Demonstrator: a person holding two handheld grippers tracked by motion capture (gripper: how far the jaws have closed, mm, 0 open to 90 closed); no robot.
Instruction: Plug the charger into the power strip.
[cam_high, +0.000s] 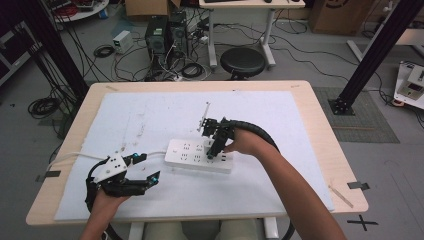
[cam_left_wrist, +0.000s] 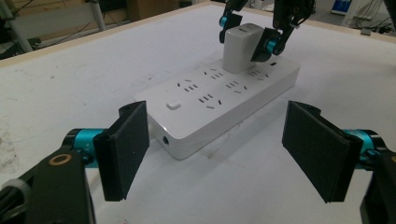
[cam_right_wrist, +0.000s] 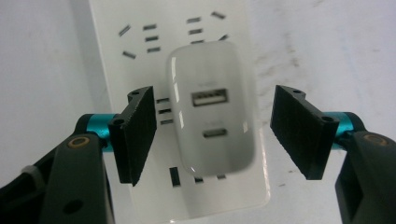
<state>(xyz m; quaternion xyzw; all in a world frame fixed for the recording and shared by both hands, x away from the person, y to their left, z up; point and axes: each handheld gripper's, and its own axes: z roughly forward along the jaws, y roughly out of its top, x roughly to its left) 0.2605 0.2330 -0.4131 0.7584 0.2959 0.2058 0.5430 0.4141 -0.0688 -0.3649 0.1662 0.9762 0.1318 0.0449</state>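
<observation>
My right gripper (cam_right_wrist: 212, 133) stands spread around the charger (cam_right_wrist: 212, 116), plugged in the power strip (cam_left_wrist: 219, 100); my left gripper (cam_left_wrist: 217, 156) is spread too.

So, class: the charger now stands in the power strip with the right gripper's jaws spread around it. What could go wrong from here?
1. The right gripper straddles the charger with little room on either side; lifting away crookedly could catch a pad and tilt or pull the charger out.
2. The power strip lies loose on the white mat, and the left gripper is open, not holding it, so any snag could drag the strip.
</observation>
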